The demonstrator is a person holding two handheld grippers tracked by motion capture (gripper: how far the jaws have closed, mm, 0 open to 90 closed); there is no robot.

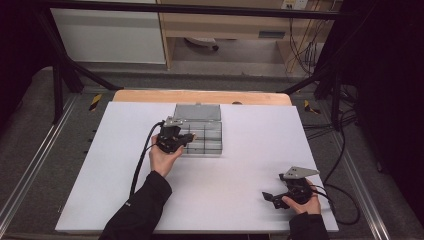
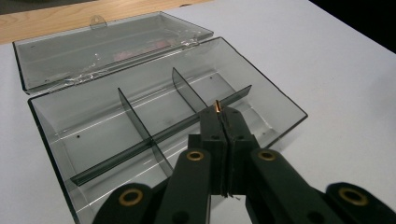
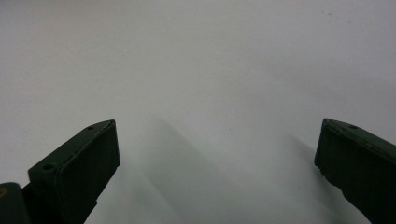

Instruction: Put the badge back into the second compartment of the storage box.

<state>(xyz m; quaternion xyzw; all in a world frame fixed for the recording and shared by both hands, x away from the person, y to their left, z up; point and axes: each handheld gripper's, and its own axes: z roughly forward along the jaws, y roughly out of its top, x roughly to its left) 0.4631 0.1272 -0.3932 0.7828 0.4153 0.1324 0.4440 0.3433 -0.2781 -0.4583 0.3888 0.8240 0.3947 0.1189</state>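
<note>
**Left gripper carries a small copper pin over the open box**

High view: white counter on a wooden top, dark frame and grey floor around. Clear grey box sits mid-counter, lid folded back flat toward the far edge. Left gripper is at the box's near-left side, tips over it. Right gripper rests near the counter's near-right corner, well apart from the box.

Left gripper view: jaws clenched on a pin, only its copper-coloured tip poking out above the pads. It hangs over the box's divided tray, by the long centre divider, above the near-right compartments. Which cell is the target, can't tell. All cells in sight look empty.

Right gripper view: jaws spread wide, nothing between them, bare counter below.

Handling, my read: pin is tiny, light, stiff, likely smooth metal, so it can slip or twist in the pads. Grip is close to the end; better mid-shaft. Release low, or it bounces on hard plastic.
</note>
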